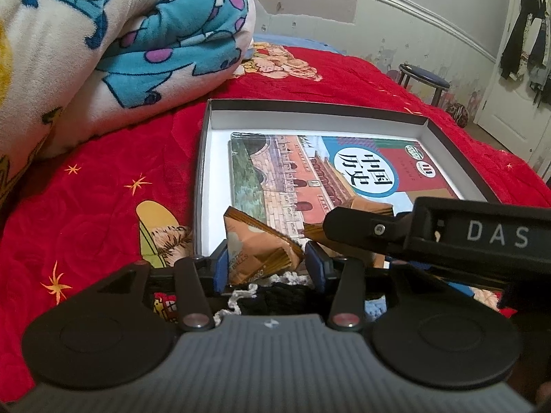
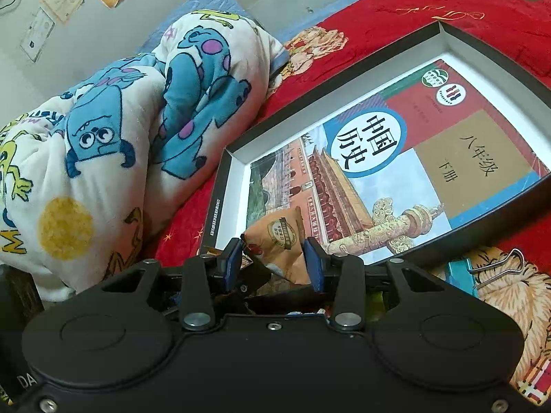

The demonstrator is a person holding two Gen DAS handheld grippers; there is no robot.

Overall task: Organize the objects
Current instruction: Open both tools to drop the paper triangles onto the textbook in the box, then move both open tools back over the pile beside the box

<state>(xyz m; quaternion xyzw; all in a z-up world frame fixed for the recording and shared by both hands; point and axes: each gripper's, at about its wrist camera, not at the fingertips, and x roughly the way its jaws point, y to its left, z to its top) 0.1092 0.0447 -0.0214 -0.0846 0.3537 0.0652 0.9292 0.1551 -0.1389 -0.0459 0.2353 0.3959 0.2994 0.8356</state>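
Here, from the left, we see the cartoon blanket (image 1: pixel 113 44) bunched on the red bedspread (image 1: pixel 96 199); beside it the shallow box (image 1: pixel 203 158) holds a textbook (image 1: pixel 310 168) flat, cover up. Our left gripper (image 1: pixel 268 261) sits at the box's near edge, jaws partway open around an orange snack packet (image 1: pixel 255 244); whether the pads press it we cannot tell. Our right gripper (image 2: pixel 273 261) has jaws partway open too, a second orange packet (image 2: pixel 279 237) between them, grip unclear; a binder clip (image 2: pixel 499 268) lies to the right, outside the box.
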